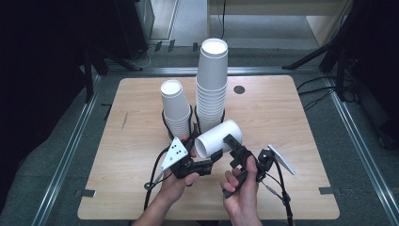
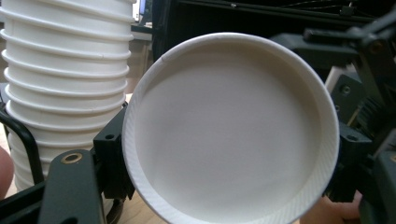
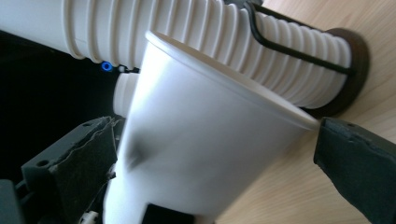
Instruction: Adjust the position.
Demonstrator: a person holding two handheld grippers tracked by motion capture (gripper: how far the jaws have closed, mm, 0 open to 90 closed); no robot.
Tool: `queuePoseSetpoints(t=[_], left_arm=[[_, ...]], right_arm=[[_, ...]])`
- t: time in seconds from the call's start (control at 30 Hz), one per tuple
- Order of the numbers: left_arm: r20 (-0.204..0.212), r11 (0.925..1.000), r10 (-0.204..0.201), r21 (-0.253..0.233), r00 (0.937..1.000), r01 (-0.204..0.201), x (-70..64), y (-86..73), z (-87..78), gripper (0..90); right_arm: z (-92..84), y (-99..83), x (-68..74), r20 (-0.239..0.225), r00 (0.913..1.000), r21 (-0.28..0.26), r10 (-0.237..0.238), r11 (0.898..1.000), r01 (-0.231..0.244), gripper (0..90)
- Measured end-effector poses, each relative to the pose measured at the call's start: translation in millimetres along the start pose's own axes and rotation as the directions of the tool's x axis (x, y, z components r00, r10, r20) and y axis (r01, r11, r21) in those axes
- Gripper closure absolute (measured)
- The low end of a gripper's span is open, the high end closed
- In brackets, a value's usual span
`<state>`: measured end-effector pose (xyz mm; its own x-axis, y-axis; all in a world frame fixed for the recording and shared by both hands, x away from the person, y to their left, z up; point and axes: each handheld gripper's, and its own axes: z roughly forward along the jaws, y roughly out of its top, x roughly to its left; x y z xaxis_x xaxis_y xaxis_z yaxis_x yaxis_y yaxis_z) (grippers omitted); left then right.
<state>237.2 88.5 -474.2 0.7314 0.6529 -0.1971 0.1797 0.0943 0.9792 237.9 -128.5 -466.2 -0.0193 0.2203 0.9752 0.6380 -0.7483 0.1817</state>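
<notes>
A single white paper cup [image 1: 219, 137] lies on its side above the table's front middle, held between both grippers. My left gripper [image 1: 203, 151] grips its base end; in the left gripper view the round base [image 2: 229, 130] faces the camera with a black jaw pressed on each side. My right gripper [image 1: 233, 143] closes across the cup's body [image 3: 201, 140] near the wide rim, its left pad [image 3: 84, 163] denting the wall. A hand holds each gripper from below.
Just behind the held cup, two stacks of nested white cups stand in black wire holders: a short one [image 1: 176, 110] and a tall one [image 1: 211, 84]. A small black disc [image 1: 239, 89] is set in the wooden table [image 1: 282, 122]. Dark stands surround the table.
</notes>
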Motion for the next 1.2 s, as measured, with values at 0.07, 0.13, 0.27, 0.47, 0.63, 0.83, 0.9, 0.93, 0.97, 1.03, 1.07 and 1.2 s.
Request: queuePoseSetpoints(t=[0.07, 0.13, 0.27, 0.47, 0.63, 0.83, 0.9, 0.93, 0.97, 1.03, 1.07, 1.2], left_arm=[[0.001, 1.0000, -0.001, -0.002, 1.0000, 0.001, -0.6, 0.3, 0.1, 23.3], [0.004, 1.0000, 0.001, 0.001, 1.0000, -0.001, -1.5, -0.1, 0.5, 23.3], [0.020, 1.0000, 0.002, 0.009, 0.9998, -0.002, -5.4, -1.7, 2.2, 23.3], [0.046, 0.9997, 0.001, 0.024, 0.9989, -0.003, -8.9, -3.7, 4.2, 23.3], [0.055, 0.9994, -0.004, 0.034, 0.9985, 0.002, -7.4, -4.6, 4.5, 22.9], [0.064, 0.9956, -0.056, 0.080, 0.9964, 0.050, -4.3, -2.9, 2.8, 20.7], [0.064, 0.9939, -0.071, 0.089, 0.9954, 0.065, -2.2, -2.3, 2.5, 16.8], [0.068, 0.9928, -0.083, 0.092, 0.9943, 0.076, -0.7, -1.9, 2.2, 12.7], [0.069, 0.9925, -0.087, 0.092, 0.9938, 0.081, 1.1, -1.6, 1.5, 10.1], [0.073, 0.9920, -0.094, 0.091, 0.9929, 0.088, 4.3, -0.6, -0.5, 7.0], [0.070, 0.9916, -0.096, 0.093, 0.9929, 0.089, 6.1, -0.1, -1.4, 4.5], [0.045, 0.9908, -0.102, 0.095, 0.9938, 0.097, 12.3, 1.1, -5.1, 0.9]], right_arm=[[2.3, 0.6, 0.0, -0.013, 0.9991, 0.007, 0.039, 0.999, -0.039, 0.0], [4.9, -0.1, 0.1, -0.016, 0.9982, 0.008, 0.058, 0.998, -0.058, 0.0], [9.3, -1.0, -1.9, -0.022, 0.9963, 0.008, 0.083, 0.997, -0.083, 0.0], [15.3, 1.4, -5.2, -0.065, 0.9931, 0.010, 0.098, 0.995, -0.097, 0.6], [14.4, 2.2, -8.1, -0.081, 0.9914, 0.001, 0.103, 0.995, -0.103, 8.5], [13.1, 0.1, -9.3, -0.091, 0.9939, -0.022, 0.063, 0.998, -0.065, 12.3], [12.3, 0.3, -8.2, -0.088, 0.9956, -0.046, 0.031, 0.998, -0.036, 12.6], [12.0, 1.4, -8.4, -0.084, 0.9964, -0.058, 0.010, 0.998, -0.015, 12.7], [11.4, 2.7, -6.9, -0.077, 0.9970, -0.071, -0.001, 0.997, -0.005, 12.8], [9.4, 6.0, -5.0, -0.066, 0.9971, -0.096, -0.039, 0.995, 0.033, 12.9], [8.6, 7.8, -4.0, -0.050, 0.9966, -0.113, -0.065, 0.992, 0.059, 12.9], [6.8, 15.9, -2.6, -0.002, 0.9866, -0.176, -0.163, 0.971, 0.160, 13.0]])
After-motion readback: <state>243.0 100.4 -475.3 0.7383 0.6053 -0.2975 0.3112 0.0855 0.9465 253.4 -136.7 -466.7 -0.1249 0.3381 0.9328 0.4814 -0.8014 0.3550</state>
